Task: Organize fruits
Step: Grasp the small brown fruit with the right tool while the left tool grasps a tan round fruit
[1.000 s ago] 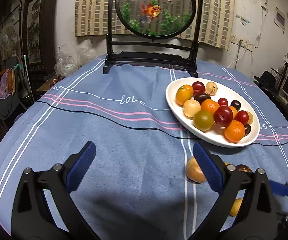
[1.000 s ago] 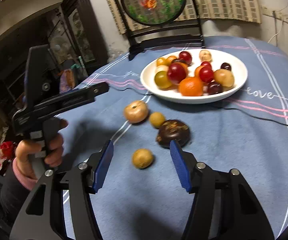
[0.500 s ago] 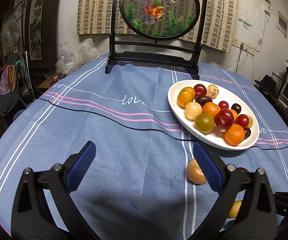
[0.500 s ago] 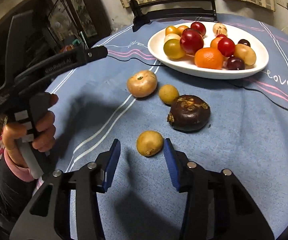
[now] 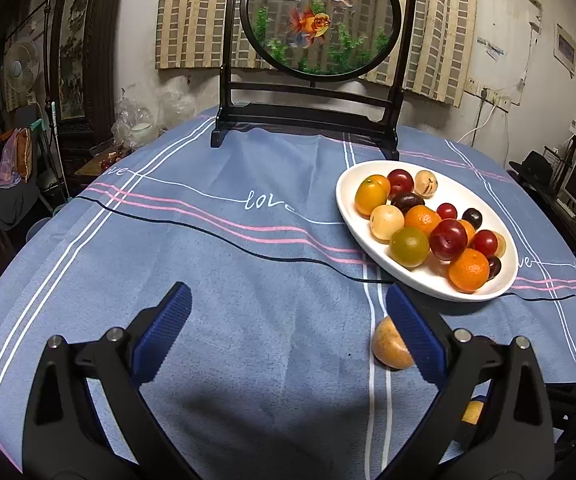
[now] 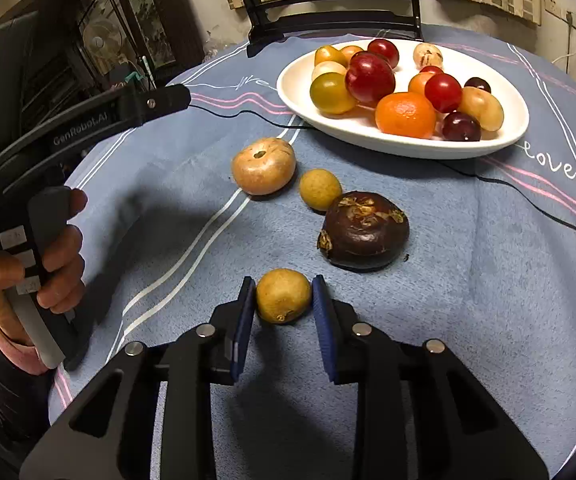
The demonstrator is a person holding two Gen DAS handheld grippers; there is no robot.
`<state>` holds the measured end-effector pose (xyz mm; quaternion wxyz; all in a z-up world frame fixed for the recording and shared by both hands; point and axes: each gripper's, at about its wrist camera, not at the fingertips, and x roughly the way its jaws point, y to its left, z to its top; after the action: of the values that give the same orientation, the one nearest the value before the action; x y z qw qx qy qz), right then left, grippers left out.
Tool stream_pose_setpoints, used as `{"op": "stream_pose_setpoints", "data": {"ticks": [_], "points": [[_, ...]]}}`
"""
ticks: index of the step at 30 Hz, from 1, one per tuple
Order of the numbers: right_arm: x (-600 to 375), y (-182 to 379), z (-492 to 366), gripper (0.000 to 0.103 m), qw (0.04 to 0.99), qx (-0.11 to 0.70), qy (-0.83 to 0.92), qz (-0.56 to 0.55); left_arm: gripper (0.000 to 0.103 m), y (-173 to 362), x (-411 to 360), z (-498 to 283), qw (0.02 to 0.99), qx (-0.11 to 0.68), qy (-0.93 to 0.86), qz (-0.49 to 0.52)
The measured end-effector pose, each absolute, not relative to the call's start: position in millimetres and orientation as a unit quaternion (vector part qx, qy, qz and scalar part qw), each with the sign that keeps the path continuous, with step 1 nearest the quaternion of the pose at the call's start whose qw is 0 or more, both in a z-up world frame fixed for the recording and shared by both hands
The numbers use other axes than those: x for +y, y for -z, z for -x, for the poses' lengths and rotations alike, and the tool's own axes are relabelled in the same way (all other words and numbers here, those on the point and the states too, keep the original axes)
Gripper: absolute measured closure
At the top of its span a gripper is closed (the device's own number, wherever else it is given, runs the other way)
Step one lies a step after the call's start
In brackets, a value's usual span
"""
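Observation:
A white oval plate [image 6: 504, 136] [image 5: 344, 208] holds several red, orange, green and tan fruits. On the blue cloth in front of it lie a tan round fruit [image 6: 263, 165] [image 5: 390, 346], a small yellow fruit [image 6: 320, 189], a dark brown fruit [image 6: 364, 230] and a small yellow-brown fruit [image 6: 283, 295]. My right gripper [image 6: 283, 300] is shut on the small yellow-brown fruit, its blue pads touching both sides, on the cloth. My left gripper [image 5: 288, 332] is open and empty above the cloth, left of the tan fruit.
A black stand with a round goldfish screen [image 5: 320, 20] stands at the table's far edge. A thin black cable [image 5: 207, 232] runs across the cloth under the plate. The left gripper's handle and the hand holding it [image 6: 47, 240] sit left of the loose fruits.
My right gripper has moved forward and down around the small yellow-brown fruit and its jaws have narrowed onto it. The left gripper has stayed open and nearly still.

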<state>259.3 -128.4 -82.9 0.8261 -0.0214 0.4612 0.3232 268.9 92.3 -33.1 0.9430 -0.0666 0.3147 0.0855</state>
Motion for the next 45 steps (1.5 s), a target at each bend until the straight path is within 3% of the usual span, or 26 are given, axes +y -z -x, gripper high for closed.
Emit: {"op": "stream_pose_setpoints", "data": {"ticks": [12,21,31,42,45], "points": [[-189,49,-265,0.074,0.867,0.357,-0.321,-0.134,0.004,38,75,-272,0.940,0.335,-0.049,0.037],[-203,41,-263,0.075,0.877,0.337,-0.306,-0.152,0.006,55,39,-277,0.929,0.367,0.006,-0.038],[-204,40,-261,0.075,0.878,0.334,-0.308,-0.153,0.035,69,26,-281,0.915,0.396,0.038,-0.065],[-206,40,-260,0.075,0.880,0.332,-0.305,-0.152,0.035,74,17,-295,0.910,0.406,0.052,-0.071],[-206,41,-261,0.075,0.879,0.334,-0.303,-0.154,0.048,79,18,-300,0.903,0.421,0.057,-0.063]]}}
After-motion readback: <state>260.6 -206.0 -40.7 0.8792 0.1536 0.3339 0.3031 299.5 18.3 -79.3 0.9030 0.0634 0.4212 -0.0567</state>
